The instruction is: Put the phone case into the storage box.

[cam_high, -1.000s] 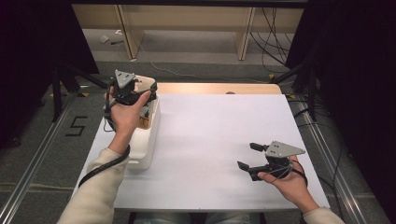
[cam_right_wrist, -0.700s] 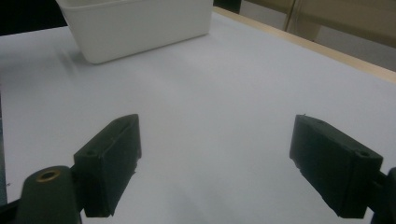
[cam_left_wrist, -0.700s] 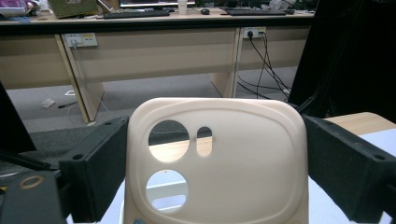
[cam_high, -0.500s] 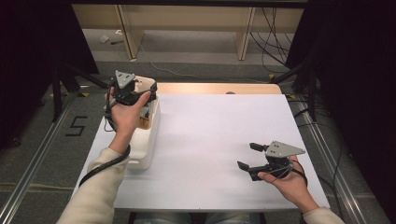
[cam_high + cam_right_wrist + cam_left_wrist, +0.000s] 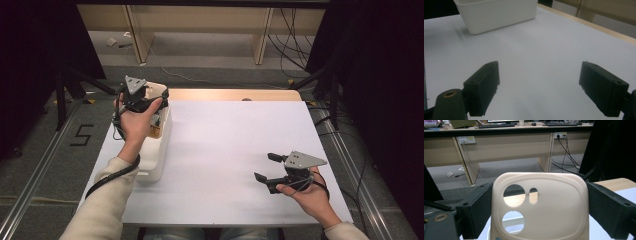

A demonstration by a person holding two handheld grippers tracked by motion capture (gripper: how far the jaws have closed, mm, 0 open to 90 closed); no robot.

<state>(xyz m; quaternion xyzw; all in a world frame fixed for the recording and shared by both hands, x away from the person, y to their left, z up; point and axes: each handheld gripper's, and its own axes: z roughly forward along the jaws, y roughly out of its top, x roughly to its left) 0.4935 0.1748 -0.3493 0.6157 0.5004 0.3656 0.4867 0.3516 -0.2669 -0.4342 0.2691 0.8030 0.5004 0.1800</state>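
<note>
A cream phone case [image 5: 554, 205] with round camera cut-outs stands upright between the jaws of my left gripper [image 5: 539, 195], which is shut on its two sides. From the high view, that gripper [image 5: 150, 97] hovers above the far end of a white bin [image 5: 152, 162] at the table's left edge, and the case [image 5: 158, 90] shows as a pale piece at its tip. My right gripper [image 5: 264, 166] rests low at the near right, open, with nothing between its jaws. In its own view the right gripper [image 5: 539, 85] points across bare table towards the bin [image 5: 499, 12].
The white table top [image 5: 230, 135] has a wooden strip [image 5: 235, 94] along its far edge. Something orange-brown lies inside the bin, partly hidden by the hand. Beyond the table are desks [image 5: 506, 145] and floor cables [image 5: 290, 45]. Metal rails run along both sides.
</note>
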